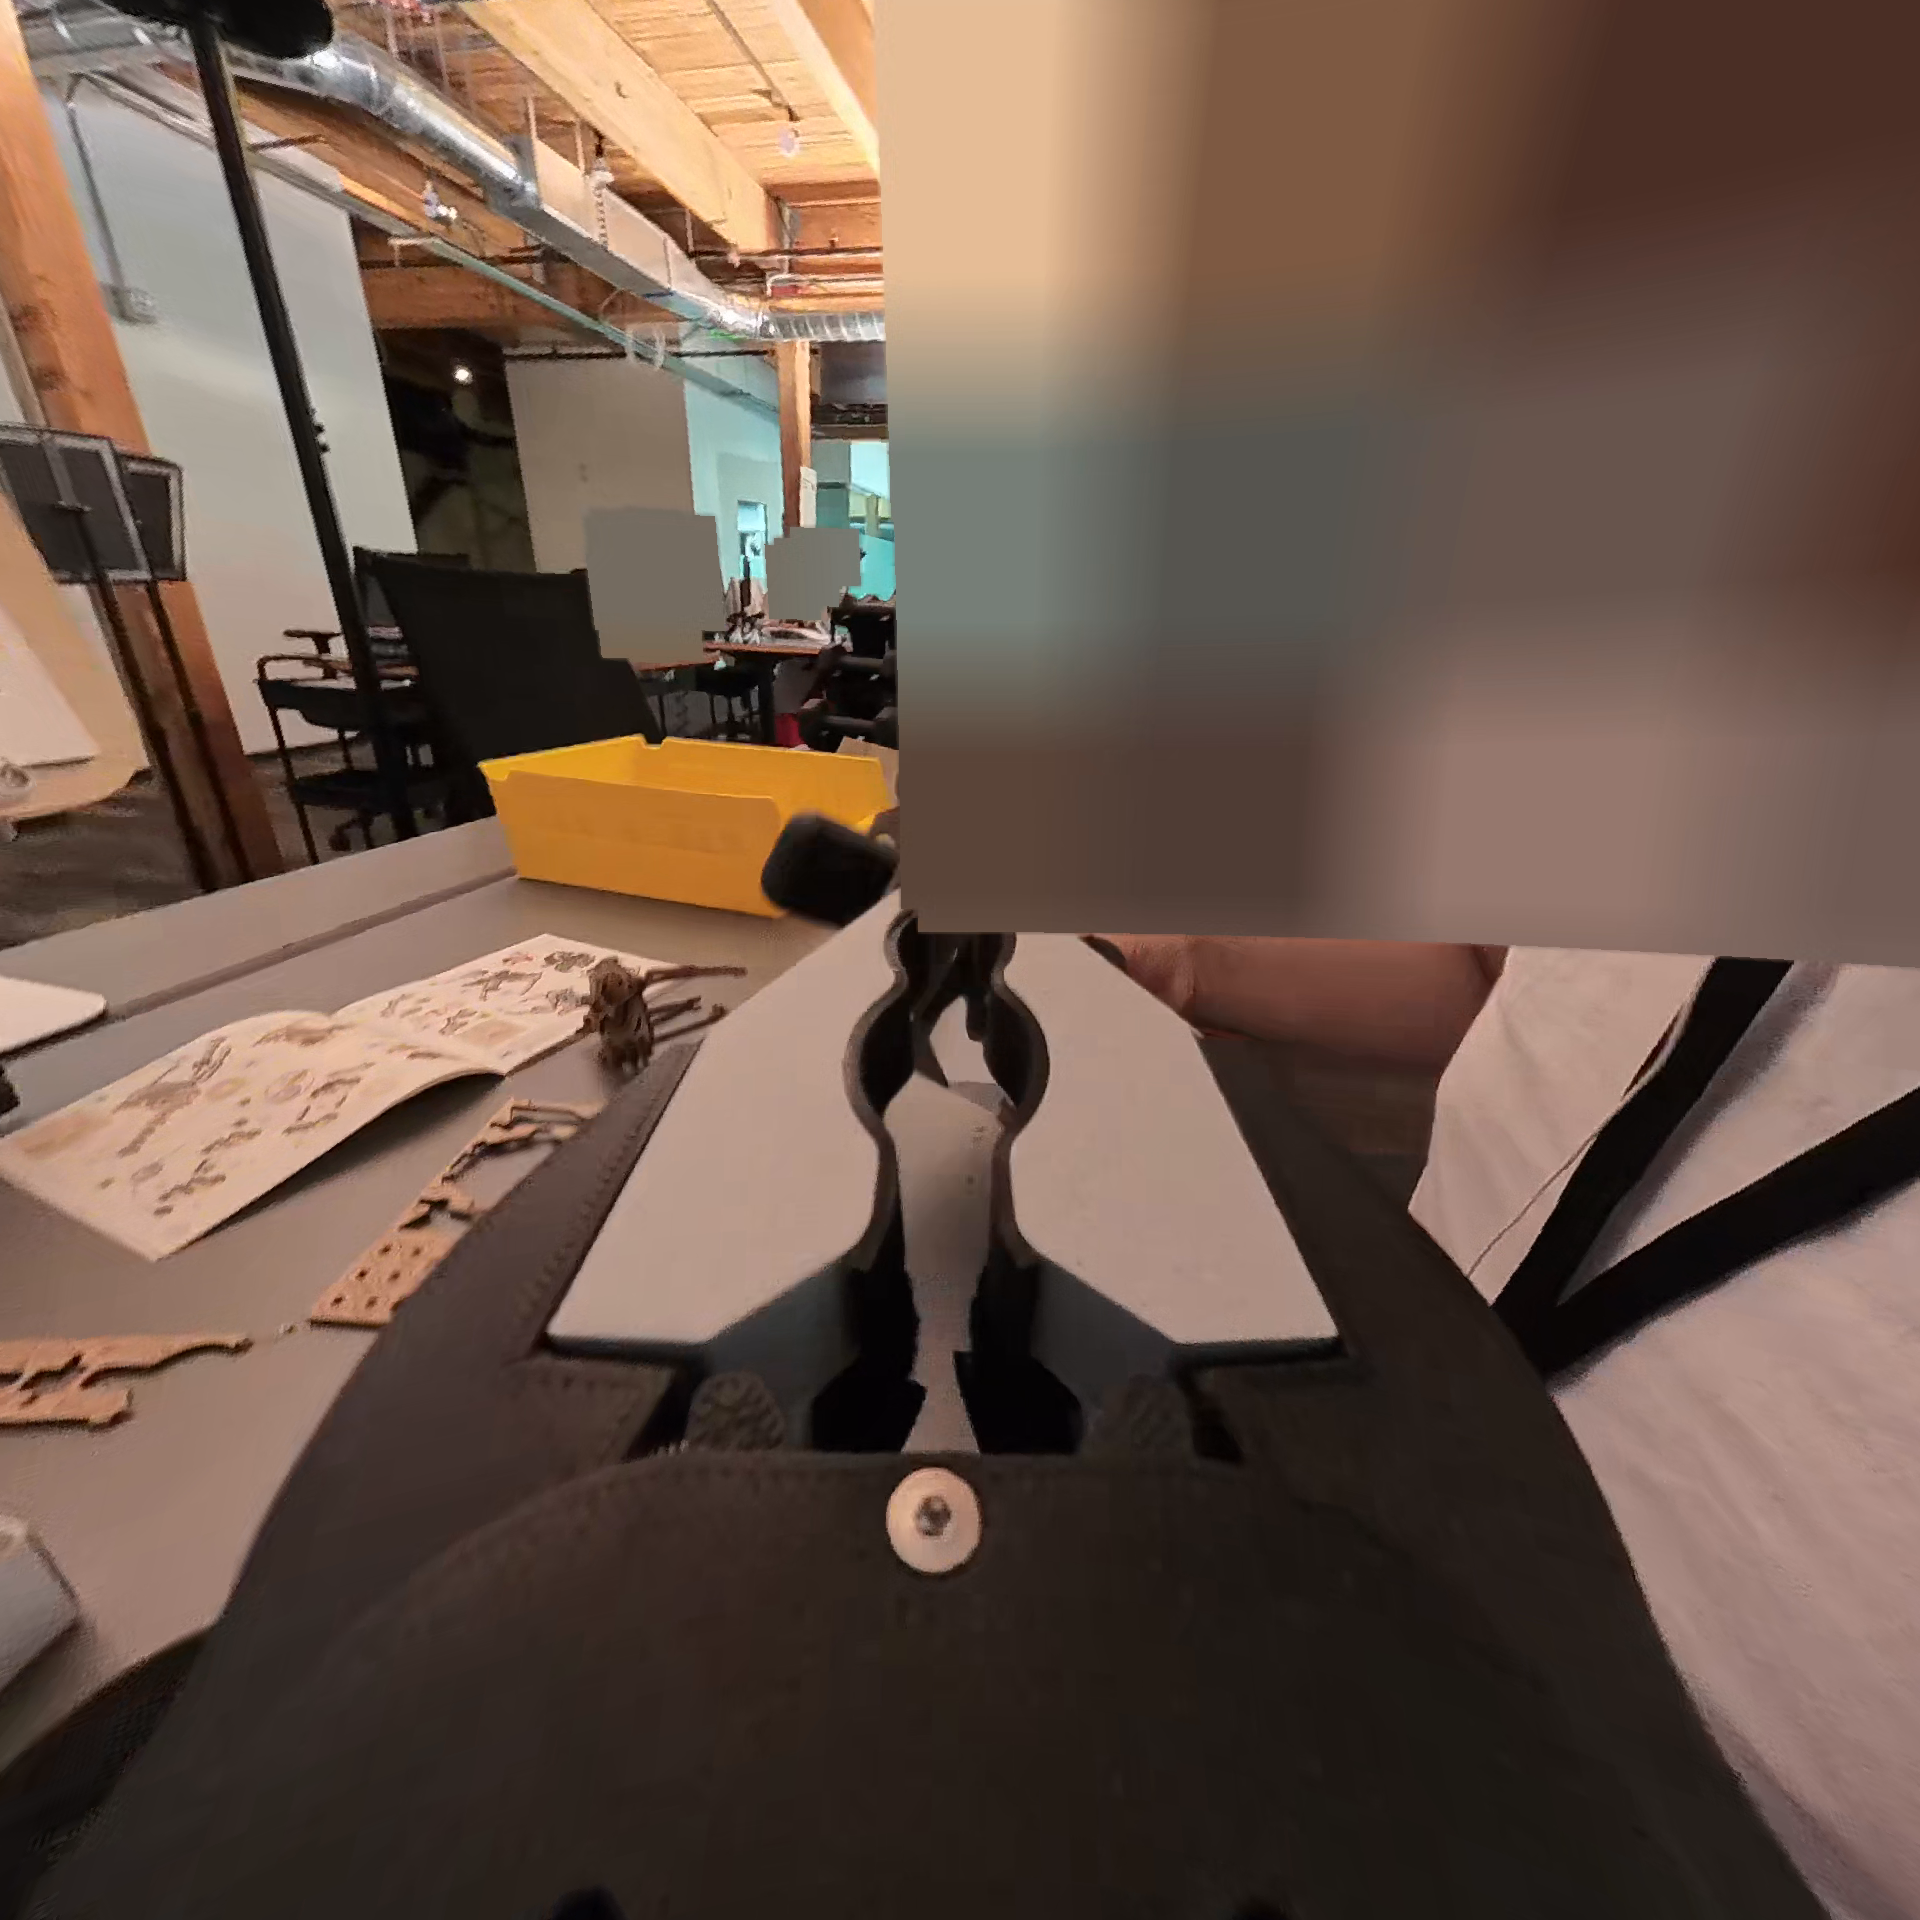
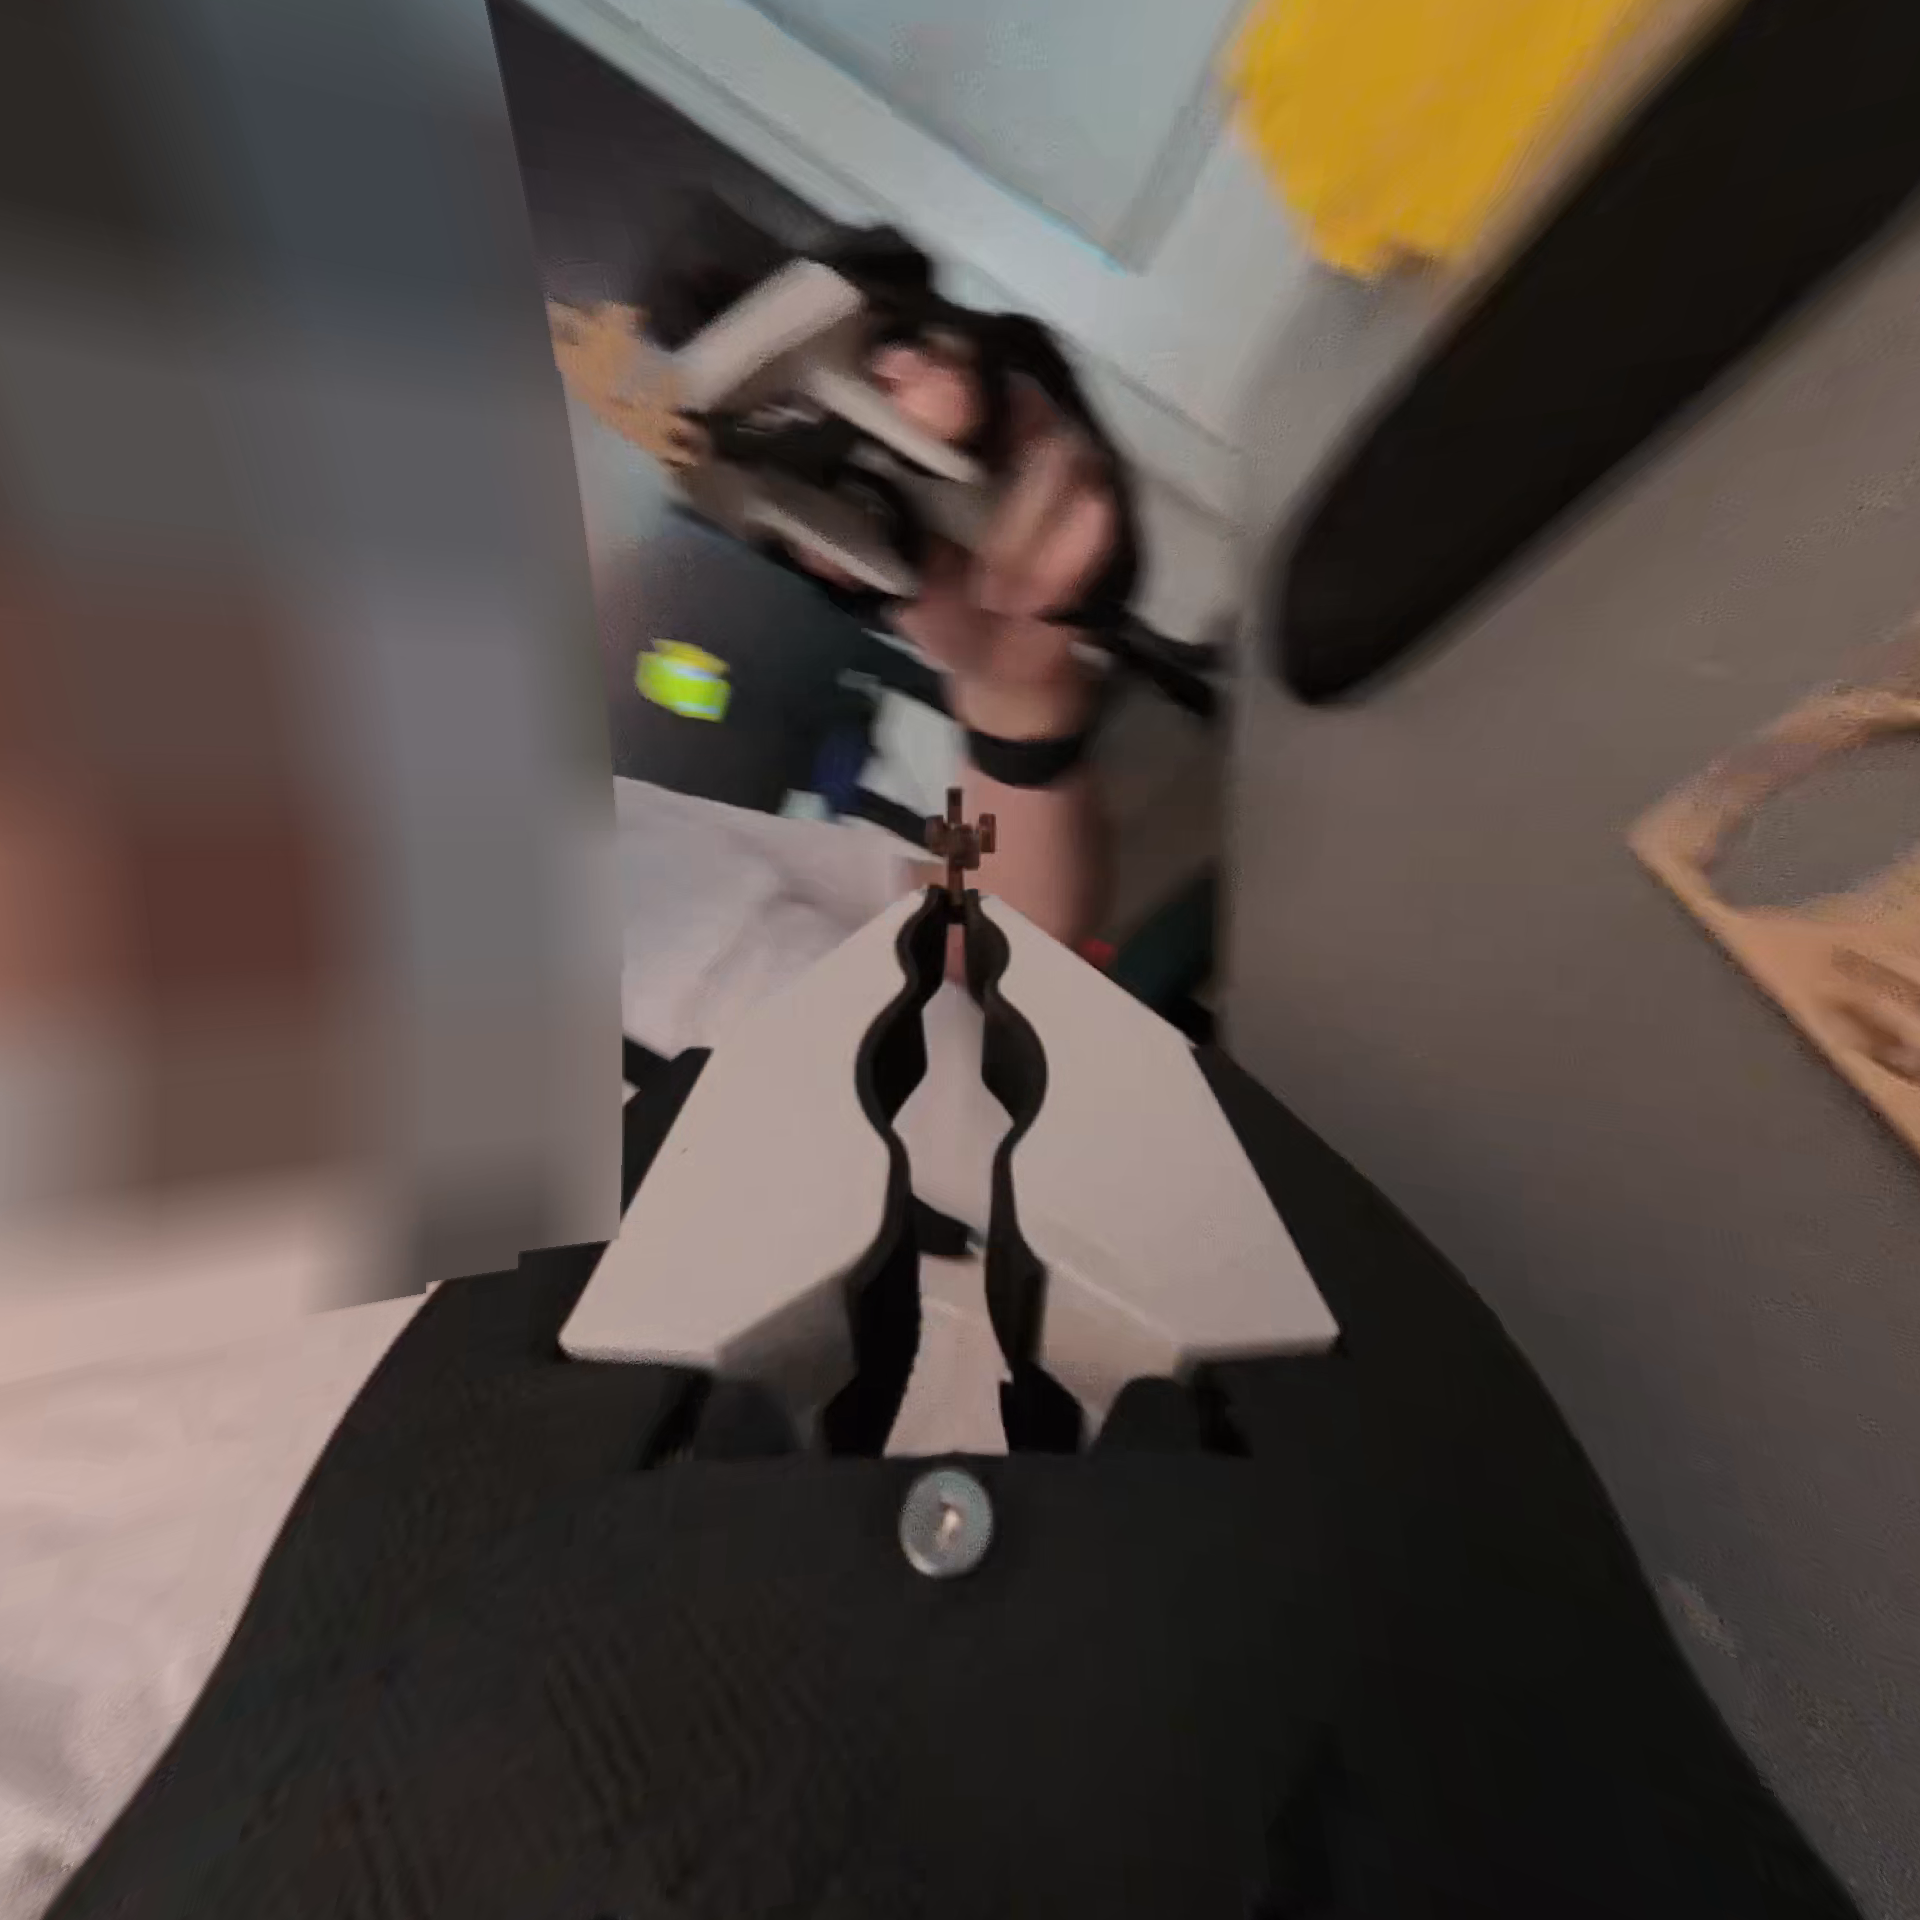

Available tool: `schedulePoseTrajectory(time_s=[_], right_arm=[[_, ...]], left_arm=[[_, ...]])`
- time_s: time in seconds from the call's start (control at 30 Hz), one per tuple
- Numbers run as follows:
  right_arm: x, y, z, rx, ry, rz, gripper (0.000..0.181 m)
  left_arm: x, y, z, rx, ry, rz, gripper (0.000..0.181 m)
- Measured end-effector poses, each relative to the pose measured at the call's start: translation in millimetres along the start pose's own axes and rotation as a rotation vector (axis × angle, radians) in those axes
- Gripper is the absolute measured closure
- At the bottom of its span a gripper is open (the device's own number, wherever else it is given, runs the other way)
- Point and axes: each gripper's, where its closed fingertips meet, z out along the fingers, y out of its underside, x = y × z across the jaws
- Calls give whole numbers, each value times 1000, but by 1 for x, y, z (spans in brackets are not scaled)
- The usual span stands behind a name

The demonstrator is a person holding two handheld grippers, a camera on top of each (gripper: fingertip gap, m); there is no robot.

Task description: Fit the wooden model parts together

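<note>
In the right wrist view my right gripper [image 2: 956,902] is shut on a small dark wooden part [image 2: 961,840] that sticks out past its tips. In the left wrist view my left gripper [image 1: 940,940] is shut, with a thin dark wooden piece [image 1: 951,987] showing between its tips; a blur patch hides the rest. A partly built wooden model [image 1: 621,1016] stands on the grey table [image 1: 156,1507] by an open instruction booklet [image 1: 260,1091]. Punched wooden part sheets [image 1: 410,1242] lie in front of the booklet. The left gripper also shows, motion-blurred, in the right wrist view [image 2: 821,447], held in a hand.
A yellow bin [image 1: 675,821] stands at the table's far side, with a black rounded object [image 1: 826,868] in front of it. A person in a white shirt with black straps [image 1: 1714,1351] is close on the right. Another wooden sheet [image 2: 1818,935] lies at the right. Chairs and a stand are behind.
</note>
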Motion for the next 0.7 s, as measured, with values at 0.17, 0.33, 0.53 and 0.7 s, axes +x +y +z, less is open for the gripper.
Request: schedulePoseTrajectory(time_s=[0.17,0.33,0.53,0.7], right_arm=[[41,19,-62,-243,639,36,181],[52,29,-126,-470,1231,18,181],[72,47,-151,-689,1658,50,177],[79,62,-124,-736,1664,121,172]], left_arm=[[-7,27,2,-130,-60,14,175],[-6,47,15,-259,-101,113,175],[7,50,17,-300,-112,124,175],[16,42,2,-288,-149,128,175]])
